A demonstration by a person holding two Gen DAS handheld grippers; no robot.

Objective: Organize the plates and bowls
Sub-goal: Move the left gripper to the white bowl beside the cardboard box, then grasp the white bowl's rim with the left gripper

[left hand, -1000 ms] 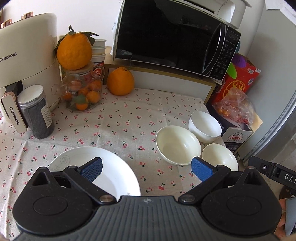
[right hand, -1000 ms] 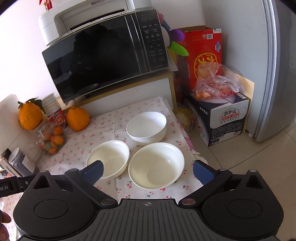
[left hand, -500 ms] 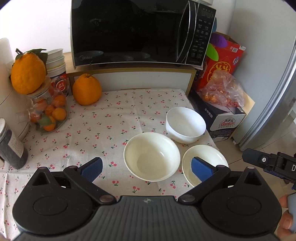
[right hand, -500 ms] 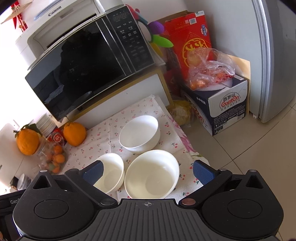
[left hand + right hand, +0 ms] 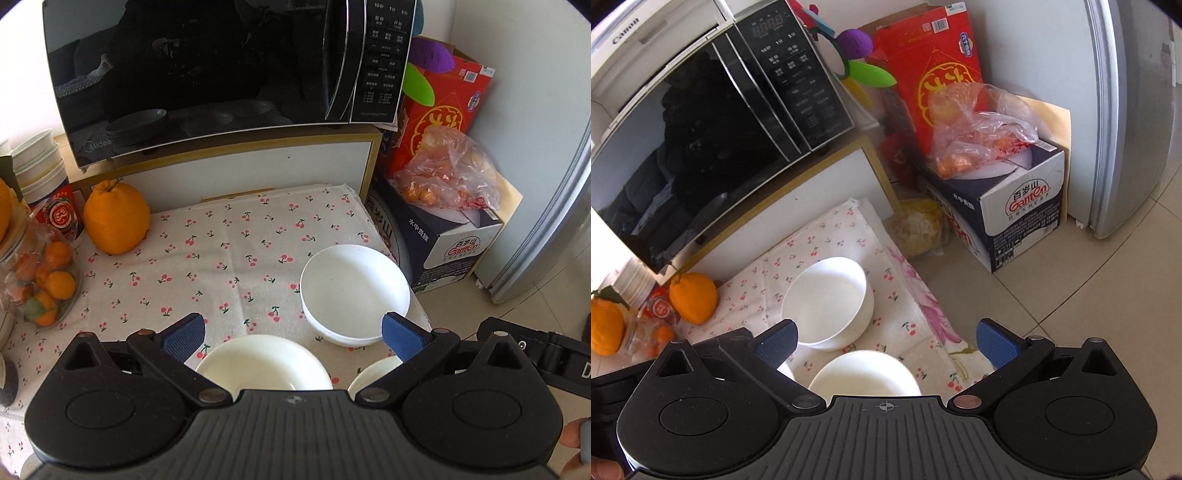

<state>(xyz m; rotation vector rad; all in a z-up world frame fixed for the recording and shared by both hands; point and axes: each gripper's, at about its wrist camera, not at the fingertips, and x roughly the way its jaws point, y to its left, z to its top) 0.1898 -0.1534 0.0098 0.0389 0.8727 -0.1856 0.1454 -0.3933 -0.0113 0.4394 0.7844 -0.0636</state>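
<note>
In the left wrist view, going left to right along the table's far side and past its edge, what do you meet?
Glass jar of small oranges → large orange → white bowl → Ganten box → fridge door.

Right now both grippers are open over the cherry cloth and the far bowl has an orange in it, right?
Not quite: the far bowl is empty, as the left wrist view shows. The left gripper and right gripper are open over the cherry cloth.

The left gripper (image 5: 291, 338) is hovering with its blue-padded fingers (image 5: 183, 336) spread wide, gripping nothing. The right gripper (image 5: 886, 341) is hanging alongside, likewise spread and empty
</note>
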